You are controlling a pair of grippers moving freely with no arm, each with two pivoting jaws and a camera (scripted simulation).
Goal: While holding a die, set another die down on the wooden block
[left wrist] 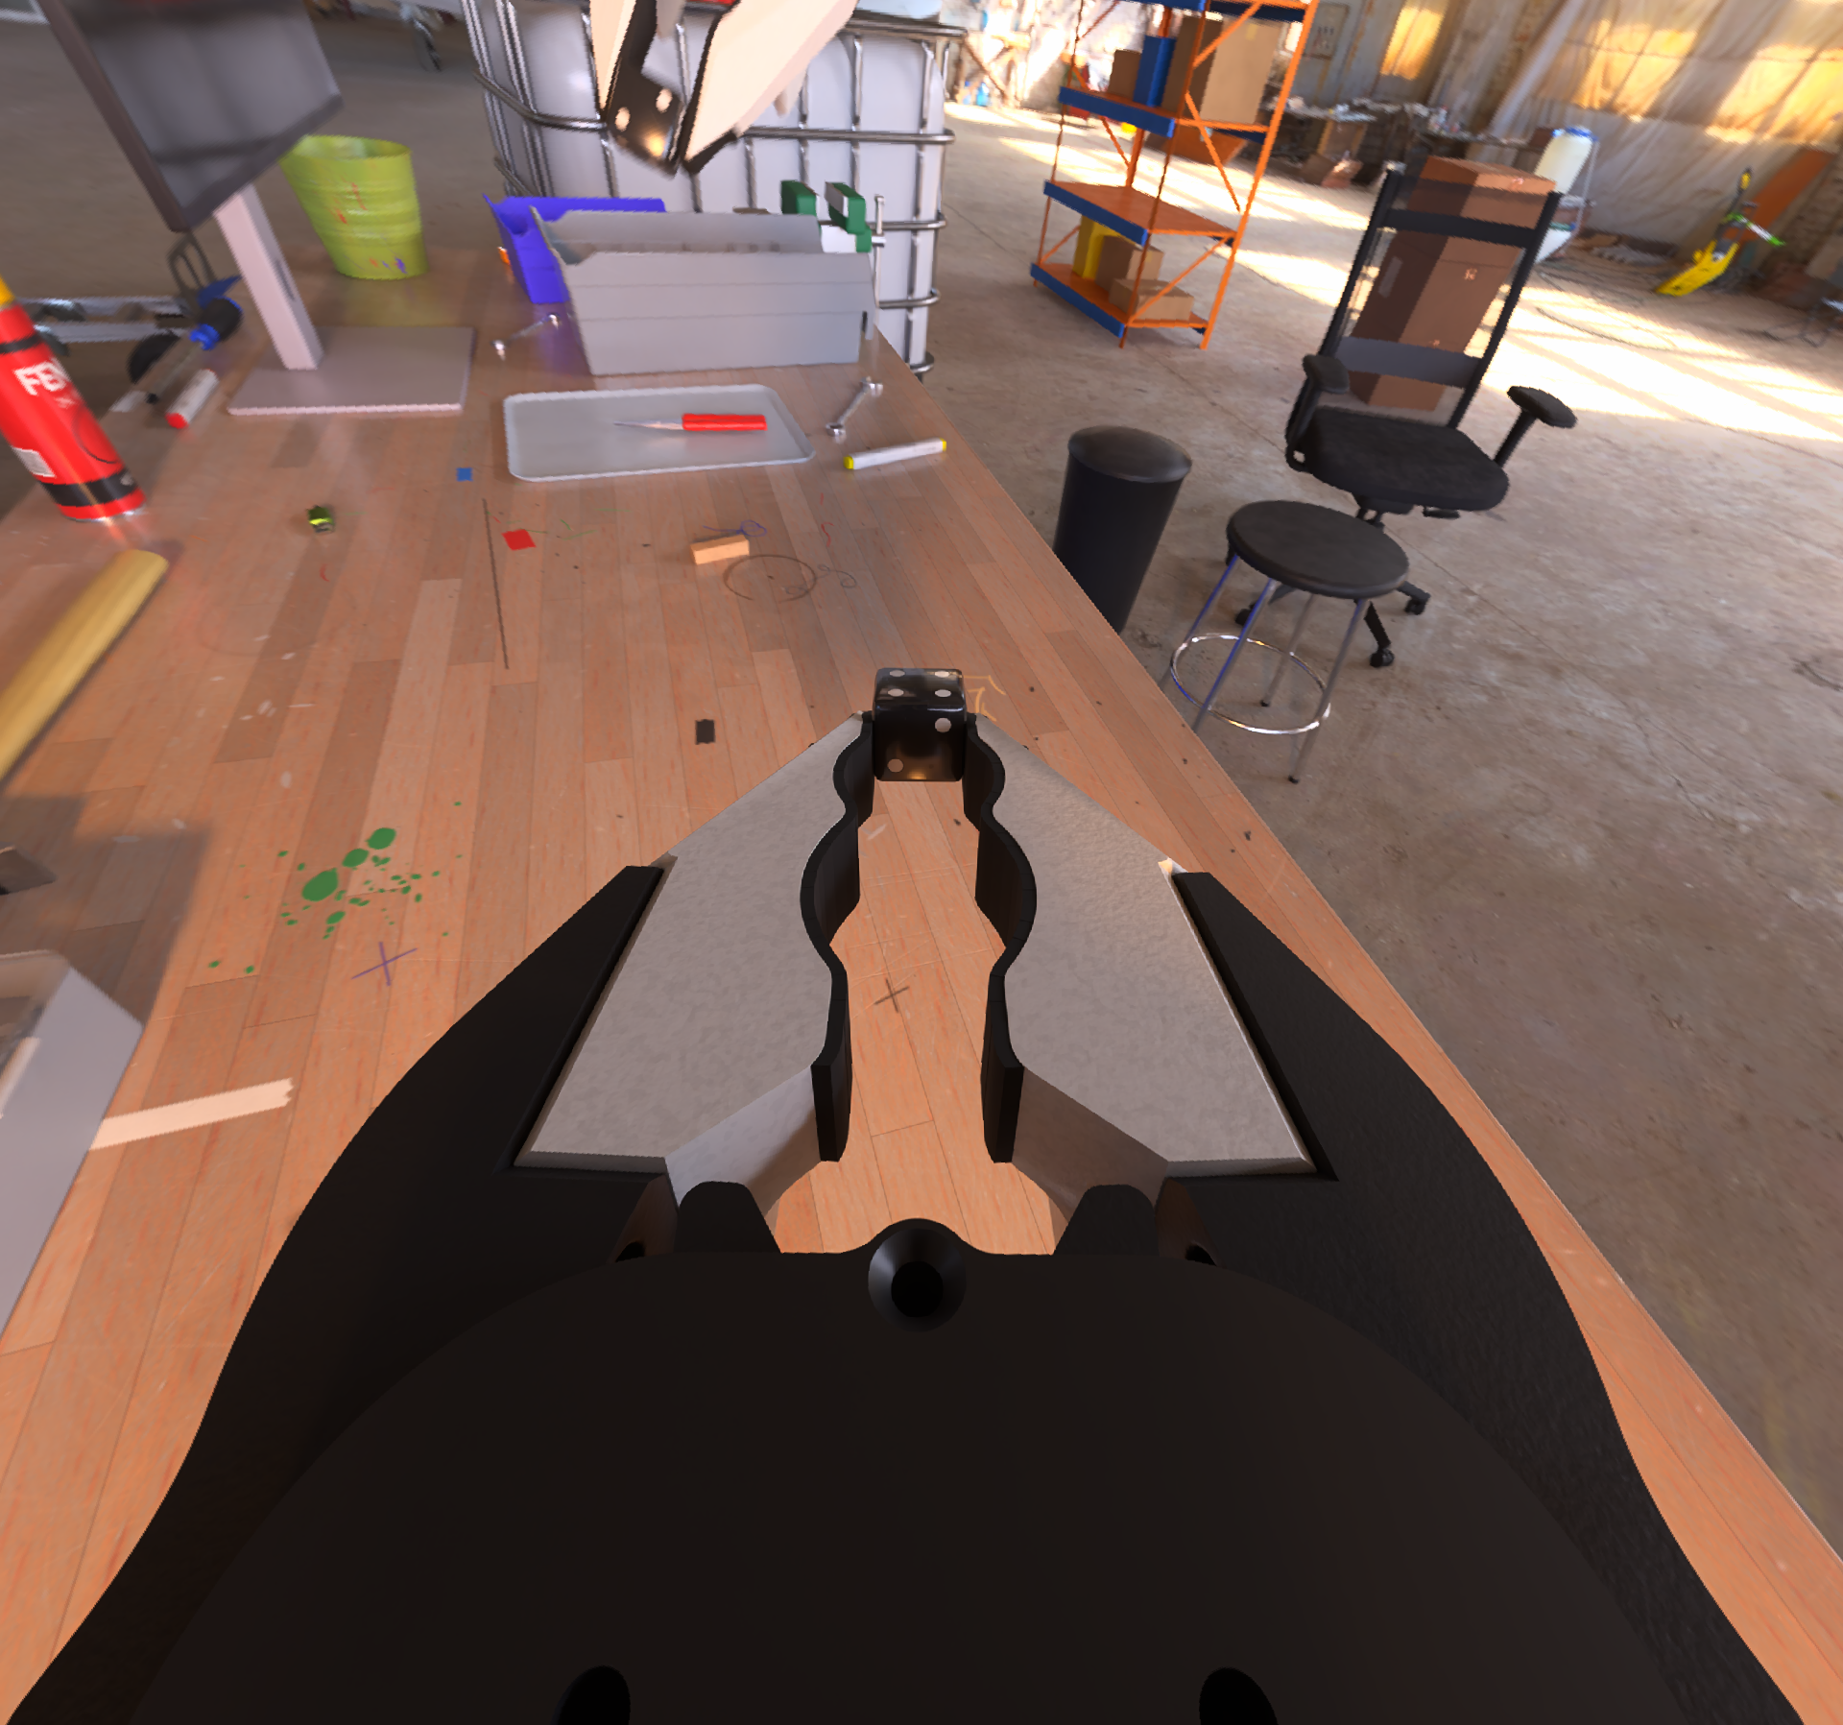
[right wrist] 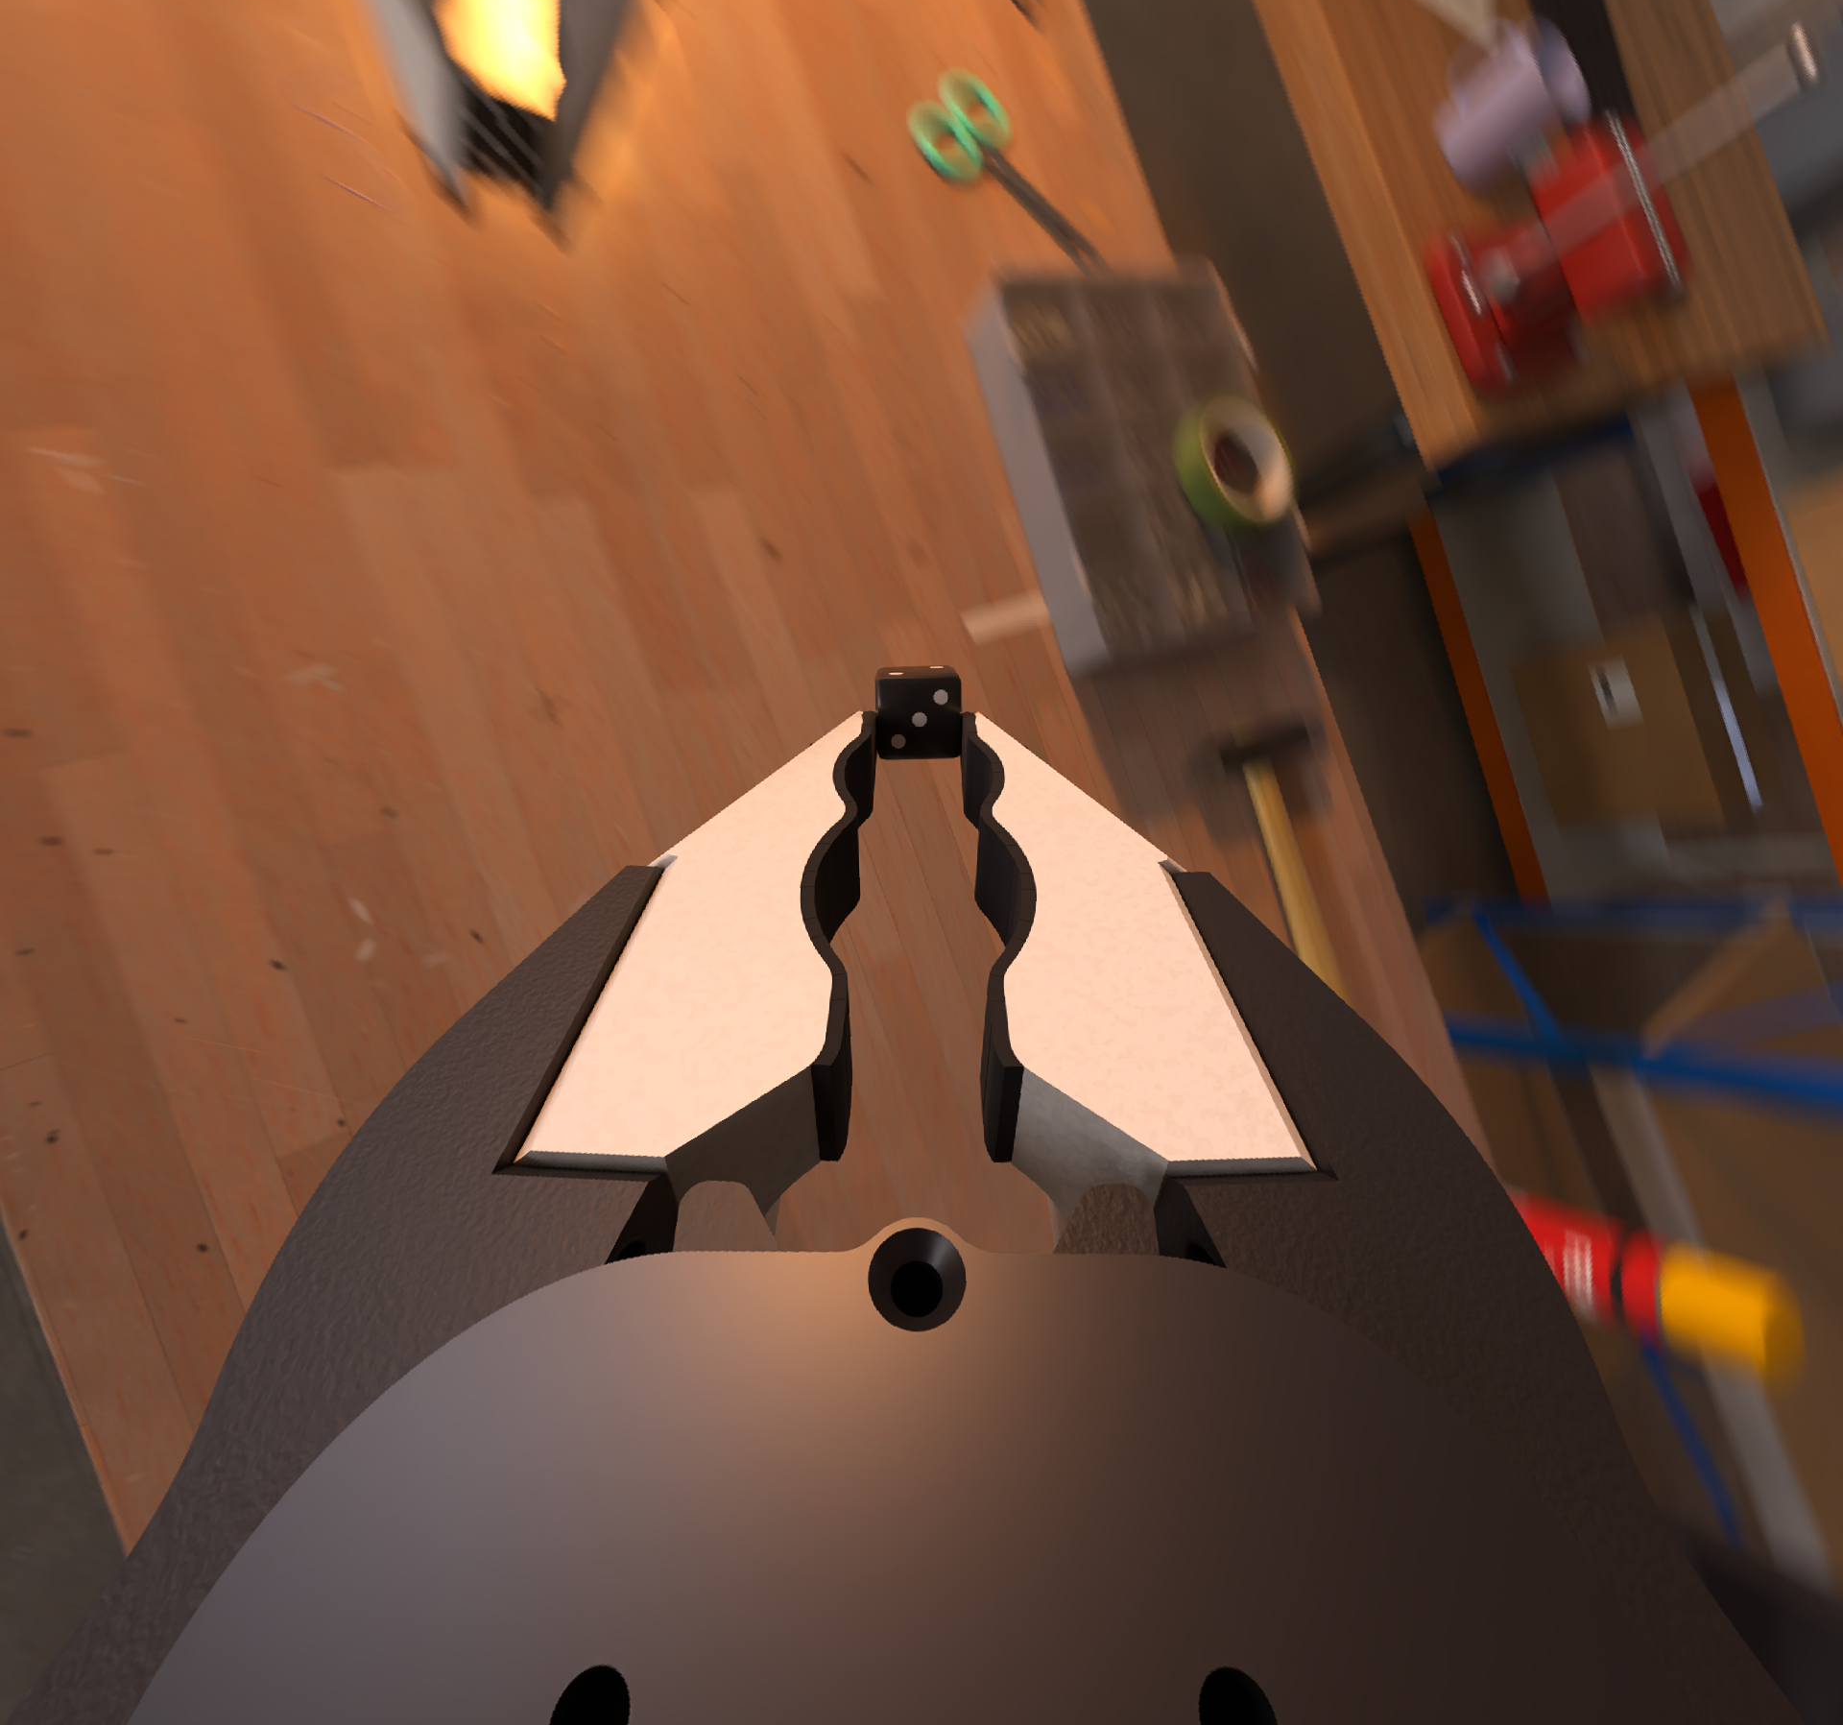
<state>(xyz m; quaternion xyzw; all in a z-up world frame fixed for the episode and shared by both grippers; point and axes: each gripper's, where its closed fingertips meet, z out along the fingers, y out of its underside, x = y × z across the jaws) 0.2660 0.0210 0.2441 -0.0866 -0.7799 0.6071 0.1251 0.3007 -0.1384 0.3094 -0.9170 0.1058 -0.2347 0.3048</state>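
The left gripper [left wrist: 919, 730] pinches a black die [left wrist: 918, 723] at its fingertips above the tabletop [left wrist: 558, 680]; the block [left wrist: 719, 548] lies ahead, near a tray [left wrist: 539, 450]. The right gripper [right wrist: 919, 720] (also visible high up from the left wrist) likewise clamps a second die [right wrist: 918, 713]. A red can [left wrist: 60, 420] bears white lettering.

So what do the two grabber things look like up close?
The left gripper and the right gripper look like twins: a rounded black body with small round holes, and two pale wedge-shaped fingers lined with wavy black pads. No cables or markings show.
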